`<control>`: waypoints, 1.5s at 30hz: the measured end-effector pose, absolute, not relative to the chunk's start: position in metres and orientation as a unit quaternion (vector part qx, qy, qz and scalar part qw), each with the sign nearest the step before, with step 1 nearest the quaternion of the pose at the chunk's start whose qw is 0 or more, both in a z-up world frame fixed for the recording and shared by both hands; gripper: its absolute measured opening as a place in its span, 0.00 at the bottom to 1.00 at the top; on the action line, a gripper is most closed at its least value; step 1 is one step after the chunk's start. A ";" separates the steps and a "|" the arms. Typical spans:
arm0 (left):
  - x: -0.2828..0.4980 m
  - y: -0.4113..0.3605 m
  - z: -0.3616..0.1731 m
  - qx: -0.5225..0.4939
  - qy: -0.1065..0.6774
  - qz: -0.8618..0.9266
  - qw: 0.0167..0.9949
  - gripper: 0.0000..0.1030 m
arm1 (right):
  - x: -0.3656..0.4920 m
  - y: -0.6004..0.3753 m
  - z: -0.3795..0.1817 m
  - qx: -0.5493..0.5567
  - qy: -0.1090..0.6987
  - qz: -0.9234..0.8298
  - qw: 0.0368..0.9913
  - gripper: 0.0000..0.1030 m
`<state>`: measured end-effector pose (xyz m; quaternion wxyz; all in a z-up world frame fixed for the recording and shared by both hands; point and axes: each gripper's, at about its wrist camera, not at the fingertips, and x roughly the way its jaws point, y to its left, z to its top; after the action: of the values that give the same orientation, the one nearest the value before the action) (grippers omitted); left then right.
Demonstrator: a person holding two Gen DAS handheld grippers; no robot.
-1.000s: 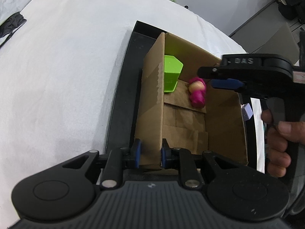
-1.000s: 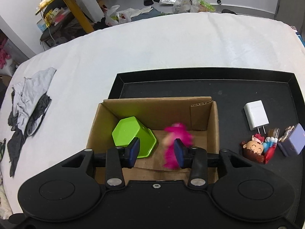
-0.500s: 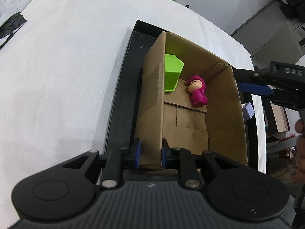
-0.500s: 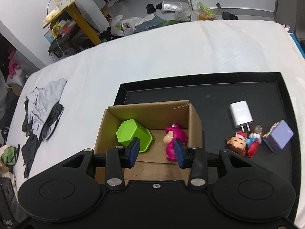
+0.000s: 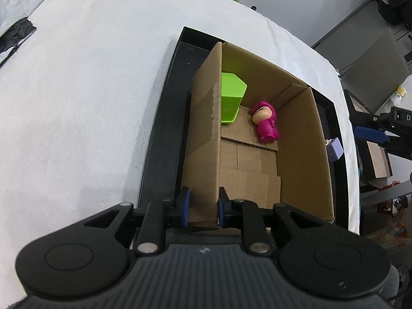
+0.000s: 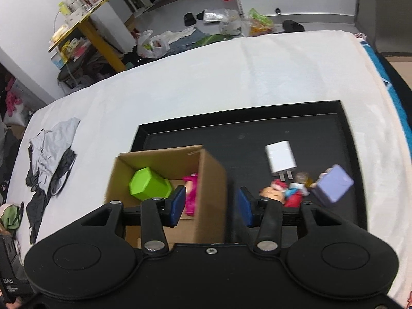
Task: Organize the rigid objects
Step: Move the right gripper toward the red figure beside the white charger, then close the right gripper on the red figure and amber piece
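A cardboard box [image 5: 298, 154] [image 6: 211, 193] stands on a black tray [image 6: 244, 134]. Inside it lie a green hexagonal cup [image 5: 231, 97] [image 6: 149, 185] and a pink figurine [image 5: 265, 123] [image 6: 190, 193]. My left gripper [image 5: 202, 206] is shut on the box's near left wall. My right gripper [image 6: 211, 203] is open and empty, raised above the box's right wall. On the tray to the right lie a white charger [image 6: 280, 159], a purple block [image 6: 333, 188] [image 5: 334, 149] and small cartoon figurines [image 6: 280, 193].
The tray rests on a white cloth-covered surface [image 6: 231, 77]. Grey and black clothes [image 6: 49, 154] lie at the left. The right gripper's fingers [image 5: 370, 134] show at the right edge of the left wrist view. Room clutter lies beyond the far edge.
My right gripper let go of the pink figurine, which now lies in the box, then opened wider, rose and shifted right toward the tray's loose items. My left gripper kept its hold.
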<state>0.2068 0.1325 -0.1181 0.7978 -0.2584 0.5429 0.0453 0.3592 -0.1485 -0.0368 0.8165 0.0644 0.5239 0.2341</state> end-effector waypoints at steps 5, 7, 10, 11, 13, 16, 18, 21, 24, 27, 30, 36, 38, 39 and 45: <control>0.209 0.133 -0.119 -0.260 0.543 0.048 0.797 0.19 | 0.367 -0.173 -0.043 0.082 0.528 0.215 0.818 0.44; 0.209 0.133 -0.119 -0.262 0.542 0.047 0.797 0.19 | 0.370 -0.181 -0.047 0.088 0.531 0.206 0.817 0.44; 0.208 0.133 -0.117 -0.265 0.538 0.050 0.799 0.19 | 0.375 -0.192 -0.054 0.095 0.537 0.195 0.816 0.44; 0.208 0.133 -0.117 -0.265 0.538 0.051 0.799 0.19 | 0.376 -0.195 -0.056 0.098 0.538 0.192 0.815 0.44; 0.208 0.132 -0.117 -0.263 0.539 0.052 0.799 0.19 | 0.379 -0.201 -0.060 0.099 0.541 0.187 0.814 0.44; 0.208 0.131 -0.117 -0.261 0.541 0.052 0.798 0.19 | 0.383 -0.209 -0.068 0.103 0.547 0.182 0.810 0.44; 0.209 0.131 -0.117 -0.262 0.541 0.053 0.798 0.19 | 0.387 -0.213 -0.073 0.107 0.552 0.177 0.808 0.44; 0.209 0.131 -0.117 -0.262 0.540 0.054 0.798 0.19 | 0.393 -0.219 -0.083 0.121 0.558 0.169 0.803 0.44; 0.209 0.130 -0.117 -0.259 0.541 0.054 0.798 0.19 | 0.398 -0.222 -0.095 0.147 0.567 0.159 0.795 0.44; 0.209 0.130 -0.117 -0.258 0.542 0.054 0.798 0.19 | 0.401 -0.224 -0.107 0.159 0.572 0.150 0.790 0.44; 0.209 0.130 -0.117 -0.259 0.542 0.054 0.798 0.19 | 0.403 -0.225 -0.117 0.168 0.579 0.143 0.785 0.44; 0.208 0.131 -0.118 -0.261 0.541 0.055 0.798 0.19 | 0.407 -0.223 -0.130 0.176 0.584 0.130 0.782 0.43; 0.208 0.131 -0.118 -0.261 0.542 0.054 0.797 0.19 | 0.408 -0.222 -0.134 0.179 0.586 0.128 0.780 0.43; 0.208 0.131 -0.118 -0.262 0.541 0.054 0.797 0.19 | 0.409 -0.220 -0.135 0.178 0.586 0.127 0.780 0.43; 0.207 0.131 -0.117 -0.263 0.543 0.053 0.796 0.19 | 0.409 -0.212 -0.145 0.174 0.590 0.112 0.781 0.43</control>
<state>0.2071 0.1315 -0.1175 0.7959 -0.2628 0.5428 0.0531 0.4086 -0.2116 -0.1446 0.7807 0.1739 0.5896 0.1123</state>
